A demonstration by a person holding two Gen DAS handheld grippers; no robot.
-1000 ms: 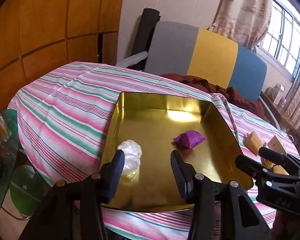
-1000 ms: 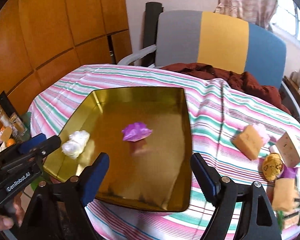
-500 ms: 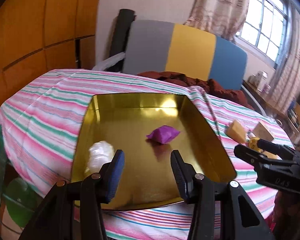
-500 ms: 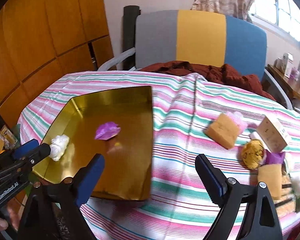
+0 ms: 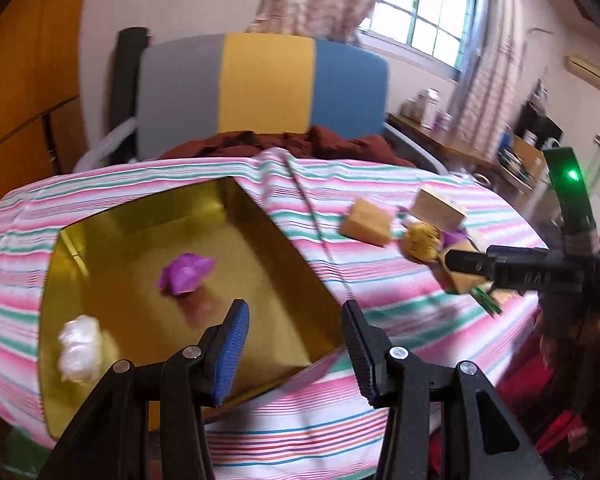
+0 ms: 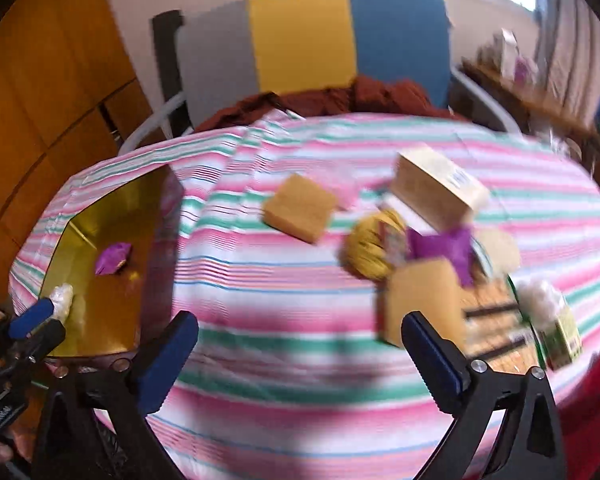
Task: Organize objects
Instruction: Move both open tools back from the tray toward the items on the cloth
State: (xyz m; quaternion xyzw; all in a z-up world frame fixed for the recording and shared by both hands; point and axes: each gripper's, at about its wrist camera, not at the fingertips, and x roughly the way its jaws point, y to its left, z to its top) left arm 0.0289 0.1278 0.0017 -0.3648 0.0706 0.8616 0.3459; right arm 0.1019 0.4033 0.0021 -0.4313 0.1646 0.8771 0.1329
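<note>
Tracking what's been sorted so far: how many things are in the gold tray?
2: a purple wrapped piece near the gold tray's middle and a white wrapped piece by its near-left edge.

Striped-cloth table (image 6: 284, 360), gold tray (image 5: 284, 256), tan blocks (image 6: 300, 212), box (image 6: 436, 188)

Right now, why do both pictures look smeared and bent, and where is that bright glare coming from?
Left wrist view: the window is overexposed, the pile of objects is smeared, the gold tray fairly sharp, and the edges curve from the fisheye lens. Right wrist view: motion blur is heavier, smearing the striped tablecloth and yellow blocks; the window shows only as a bright strip at the top.
</note>
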